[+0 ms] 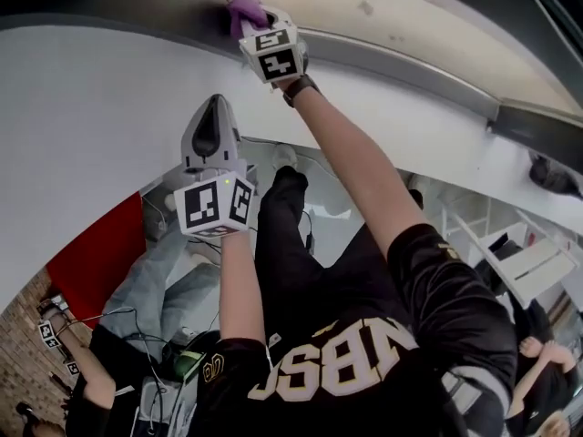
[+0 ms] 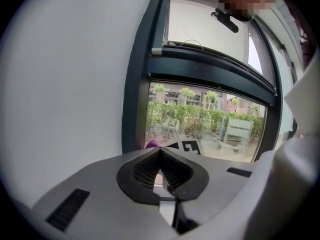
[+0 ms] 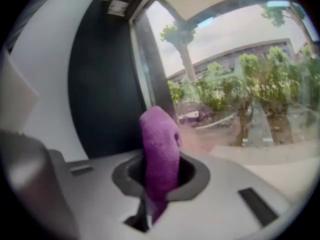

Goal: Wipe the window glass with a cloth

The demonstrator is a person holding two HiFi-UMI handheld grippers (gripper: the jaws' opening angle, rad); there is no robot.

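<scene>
The right arm stretches out full length, its tool [image 1: 253,18] clamped on the purple cloth [image 3: 160,149]. The cloth's long axis juts forward out of the jaws, its tip toward the window glass [image 3: 240,99] beside the dark frame [image 3: 105,94]. The left tool [image 2: 161,169], jaws together and empty, is held lower with the elbow bent, facing the window by the white wall [image 1: 91,107].

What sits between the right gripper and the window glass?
A purple cloth, clamped in the right gripper; the right gripper view shows it.

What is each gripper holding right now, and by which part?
The right gripper grips a purple cloth by one bunched end; the rest sticks out past the jaws. The left gripper holds nothing, jaws together.
</scene>
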